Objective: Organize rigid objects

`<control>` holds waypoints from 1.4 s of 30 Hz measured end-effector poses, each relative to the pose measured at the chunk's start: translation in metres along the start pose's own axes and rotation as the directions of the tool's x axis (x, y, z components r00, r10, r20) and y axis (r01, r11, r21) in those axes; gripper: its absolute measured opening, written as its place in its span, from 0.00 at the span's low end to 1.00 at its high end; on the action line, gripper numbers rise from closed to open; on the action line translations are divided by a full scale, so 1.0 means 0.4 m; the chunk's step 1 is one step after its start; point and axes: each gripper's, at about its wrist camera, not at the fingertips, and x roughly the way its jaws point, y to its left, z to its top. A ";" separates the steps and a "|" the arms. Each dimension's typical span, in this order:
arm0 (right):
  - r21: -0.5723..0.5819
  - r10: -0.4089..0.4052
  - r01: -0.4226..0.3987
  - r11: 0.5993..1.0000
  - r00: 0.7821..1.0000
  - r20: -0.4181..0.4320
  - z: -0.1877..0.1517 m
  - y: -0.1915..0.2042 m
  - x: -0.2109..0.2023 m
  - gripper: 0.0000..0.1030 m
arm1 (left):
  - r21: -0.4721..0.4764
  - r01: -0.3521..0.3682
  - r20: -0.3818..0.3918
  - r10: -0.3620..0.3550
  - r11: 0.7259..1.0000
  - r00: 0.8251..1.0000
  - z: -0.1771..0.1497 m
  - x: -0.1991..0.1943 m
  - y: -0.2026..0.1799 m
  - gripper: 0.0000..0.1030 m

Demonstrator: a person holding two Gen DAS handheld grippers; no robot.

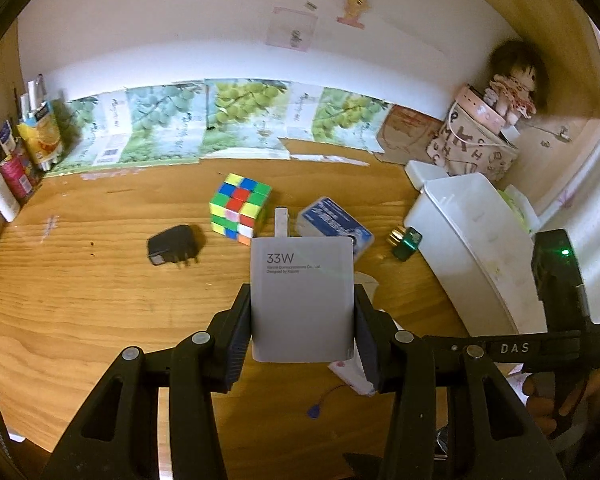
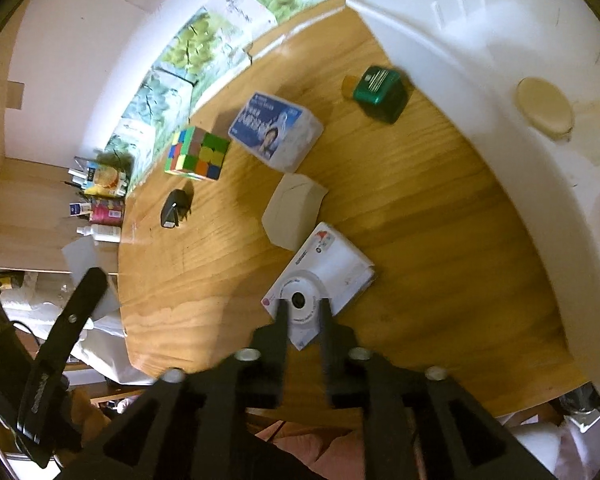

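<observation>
Right gripper (image 2: 303, 312) jaws slightly apart above white flat box (image 2: 336, 264), wooden table (image 2: 420, 220)

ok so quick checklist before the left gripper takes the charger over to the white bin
1. Grip on the white 33W charger: ok, the left gripper is clamped on both its sides.
2. Charger level in the jaws: ok, it sits straight with the label facing up.
3. Path to the white bin: cannot tell, the right gripper's body crosses the lower right of the left wrist view.
4. Room in the bin: ok, the right wrist view shows only a round beige lid and some flat bits.
5. Right gripper: ok, open, empty, hovering over the white camera box.
</observation>
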 end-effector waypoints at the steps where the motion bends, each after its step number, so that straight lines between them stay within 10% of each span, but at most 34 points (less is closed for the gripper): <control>1: 0.007 -0.004 0.004 1.000 1.000 -0.010 0.002 0.003 0.009 0.32 | 0.002 -0.005 0.003 0.005 1.000 1.000 0.001 -0.004 0.007 0.49; 18: 0.118 -0.184 0.190 0.975 0.981 -0.064 0.030 0.064 0.144 0.78 | 0.121 -0.020 0.038 0.016 0.992 0.999 0.035 -0.031 0.089 0.49; 42: 0.058 -0.447 0.456 0.888 0.886 -0.120 0.048 0.138 0.320 0.81 | 0.142 -0.035 0.038 0.030 0.989 0.999 0.027 -0.043 0.146 0.49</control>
